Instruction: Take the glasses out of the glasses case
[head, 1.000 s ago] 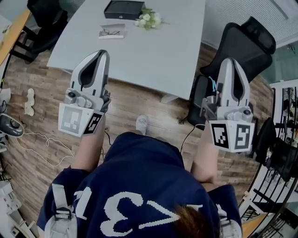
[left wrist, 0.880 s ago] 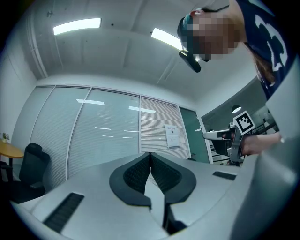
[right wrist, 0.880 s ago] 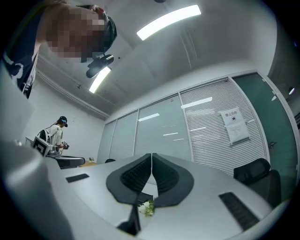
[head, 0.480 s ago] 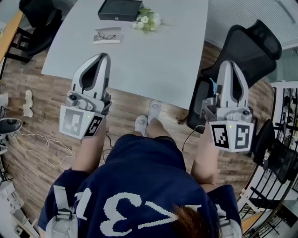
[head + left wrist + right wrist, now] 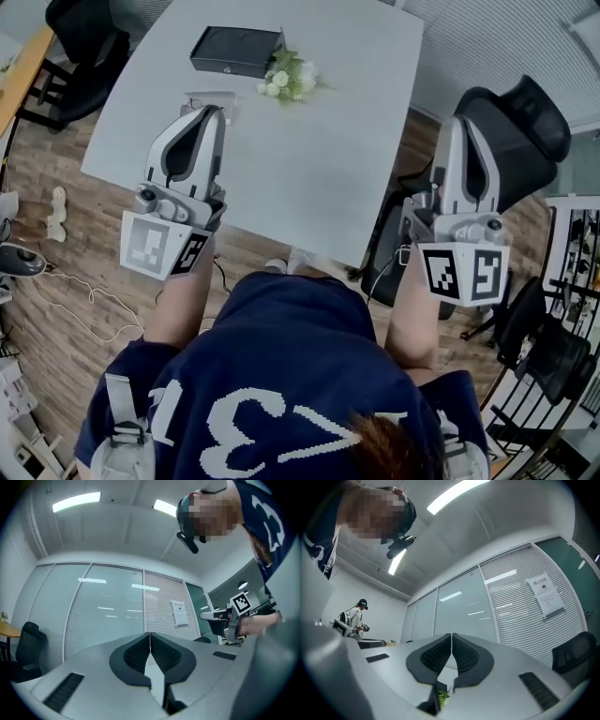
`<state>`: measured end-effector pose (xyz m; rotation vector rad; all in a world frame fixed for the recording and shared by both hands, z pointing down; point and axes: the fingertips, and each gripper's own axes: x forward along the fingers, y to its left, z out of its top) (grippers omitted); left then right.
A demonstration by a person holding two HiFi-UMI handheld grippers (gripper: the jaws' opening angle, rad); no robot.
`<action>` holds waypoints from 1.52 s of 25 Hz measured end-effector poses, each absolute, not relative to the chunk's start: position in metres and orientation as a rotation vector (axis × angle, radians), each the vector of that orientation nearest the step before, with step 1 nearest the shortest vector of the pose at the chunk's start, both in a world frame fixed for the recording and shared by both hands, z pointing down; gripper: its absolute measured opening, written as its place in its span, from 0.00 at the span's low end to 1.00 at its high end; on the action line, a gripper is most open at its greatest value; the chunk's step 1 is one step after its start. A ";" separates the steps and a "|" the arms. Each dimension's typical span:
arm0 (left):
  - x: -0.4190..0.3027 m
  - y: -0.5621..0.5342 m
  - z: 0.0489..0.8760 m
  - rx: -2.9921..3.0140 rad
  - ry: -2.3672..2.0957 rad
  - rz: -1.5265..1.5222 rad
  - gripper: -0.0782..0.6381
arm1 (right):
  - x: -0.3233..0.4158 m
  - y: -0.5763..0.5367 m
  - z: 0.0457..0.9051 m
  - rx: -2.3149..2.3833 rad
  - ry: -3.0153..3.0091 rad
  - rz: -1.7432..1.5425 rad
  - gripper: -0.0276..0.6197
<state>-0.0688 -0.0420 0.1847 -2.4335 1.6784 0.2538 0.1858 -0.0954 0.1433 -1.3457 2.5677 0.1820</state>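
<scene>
**First:** Both your tools are closed and hold nothing. The left tool (image 5: 209, 112) has its jaws pressed together, and so has the right tool (image 5: 463, 124). In the right gripper view only a bit of green shows below the jaws.

**Second:** Yes, and this is your first danger. The glasses case (image 5: 234, 52) lies at the far left of the bench (image 5: 319, 159), and its lid looks closed. I cannot see whether the glasses are inside. If you reach it with closed jaws, you will probably only push it toward the far edge.

**First:** Mind the flowers (image 5: 286, 80) also. They lie just beside the near right corner of the case. If your right tool comes across from the right, it may sweep them away or catch a stem.

**Second:** Your right tool is off the bench, over the black chair (image 5: 514, 127), well apart from the case. If you lift the lid with the left tool alone, I think the case can slide or tip.

**First:** One more thing. A pale flat thing (image 5: 200, 97) shows at the tip of your left tool. I cannot tell what it is, so do not drag it along.
</scene>
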 end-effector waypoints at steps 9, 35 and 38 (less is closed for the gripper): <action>-0.058 -0.096 0.180 -2.449 1.680 0.296 0.13 | 0.183 -0.153 0.143 -1.325 2.565 0.160 0.09; -0.242 -0.068 0.245 -2.067 2.189 0.140 0.13 | -0.061 -0.187 0.228 -0.704 2.962 0.019 0.09; -0.261 -0.064 0.259 -2.029 2.259 0.127 0.13 | -0.096 -0.188 0.255 -0.615 3.057 -0.002 0.09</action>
